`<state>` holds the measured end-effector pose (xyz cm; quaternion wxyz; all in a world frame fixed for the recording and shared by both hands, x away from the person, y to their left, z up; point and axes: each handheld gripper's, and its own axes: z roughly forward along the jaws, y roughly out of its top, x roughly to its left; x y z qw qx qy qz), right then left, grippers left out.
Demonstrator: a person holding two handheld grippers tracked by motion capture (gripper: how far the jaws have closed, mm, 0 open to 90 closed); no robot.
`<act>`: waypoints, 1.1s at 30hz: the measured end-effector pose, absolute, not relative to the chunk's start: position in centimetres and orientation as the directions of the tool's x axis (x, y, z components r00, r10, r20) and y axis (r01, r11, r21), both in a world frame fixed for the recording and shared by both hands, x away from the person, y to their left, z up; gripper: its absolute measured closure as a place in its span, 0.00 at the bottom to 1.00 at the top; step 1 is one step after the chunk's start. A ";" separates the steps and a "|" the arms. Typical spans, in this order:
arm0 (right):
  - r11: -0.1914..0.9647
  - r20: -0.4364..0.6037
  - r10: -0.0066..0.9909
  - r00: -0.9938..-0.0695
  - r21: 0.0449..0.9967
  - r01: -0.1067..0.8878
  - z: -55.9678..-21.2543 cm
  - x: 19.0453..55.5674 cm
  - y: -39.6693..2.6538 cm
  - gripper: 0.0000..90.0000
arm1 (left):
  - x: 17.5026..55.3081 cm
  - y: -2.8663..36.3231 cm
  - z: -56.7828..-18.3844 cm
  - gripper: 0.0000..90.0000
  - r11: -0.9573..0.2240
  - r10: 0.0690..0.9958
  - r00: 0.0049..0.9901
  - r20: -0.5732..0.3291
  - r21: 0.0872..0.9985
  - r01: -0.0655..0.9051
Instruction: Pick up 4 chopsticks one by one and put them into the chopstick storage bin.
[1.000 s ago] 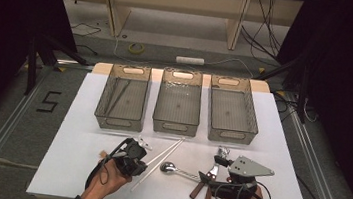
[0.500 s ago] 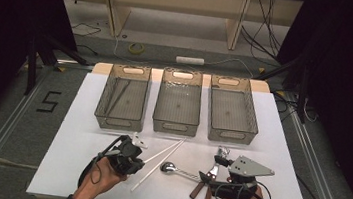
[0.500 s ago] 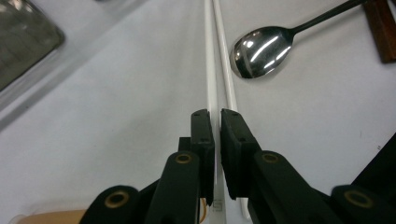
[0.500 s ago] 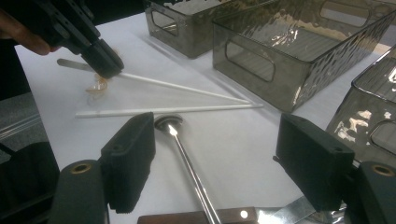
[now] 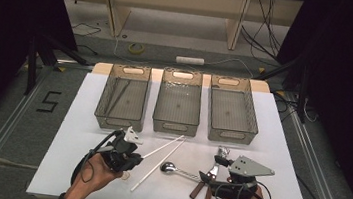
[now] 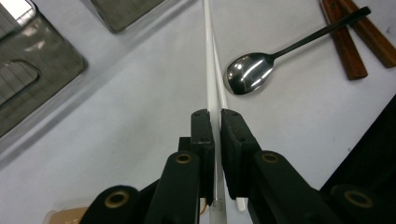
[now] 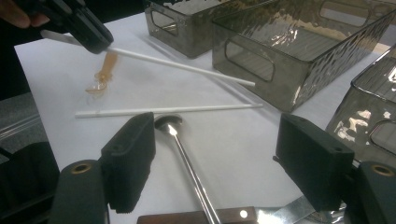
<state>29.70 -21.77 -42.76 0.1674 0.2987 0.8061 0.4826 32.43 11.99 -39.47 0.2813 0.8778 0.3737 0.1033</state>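
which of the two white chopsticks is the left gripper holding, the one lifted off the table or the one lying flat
The lifted white chopstick: the left gripper is shut on its end, and it slants up toward the bins. The other chopstick lies flat, free, near the spoon bowl.

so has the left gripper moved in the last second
Yes. In the high view the left gripper, shut on one white chopstick, has shifted slightly up the picture toward the left basket, lifting the chopstick off the table.

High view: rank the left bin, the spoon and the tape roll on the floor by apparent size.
1. Left bin, largest.
2. Spoon.
3. Tape roll, smallest, though it lies farther from the camera, so its true size is unsure.
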 end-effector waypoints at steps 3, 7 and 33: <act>0.353 0.021 0.644 -0.765 0.879 0.321 -42.8 29.7 -21.8 0.33 | 32.2 12.4 -38.4 0.93 -0.557 0.706 0.707 -0.041 0.585 0.590; 0.352 0.023 0.644 -0.764 0.878 0.323 -42.8 29.7 -21.8 0.33 | 32.2 12.8 -37.3 0.93 -0.533 0.708 0.704 -0.050 0.617 0.579; 0.309 0.052 0.660 -0.749 0.891 0.334 -42.6 29.9 -22.3 0.29 | 43.3 19.8 -34.8 0.93 -0.296 0.888 0.457 -0.052 0.695 0.655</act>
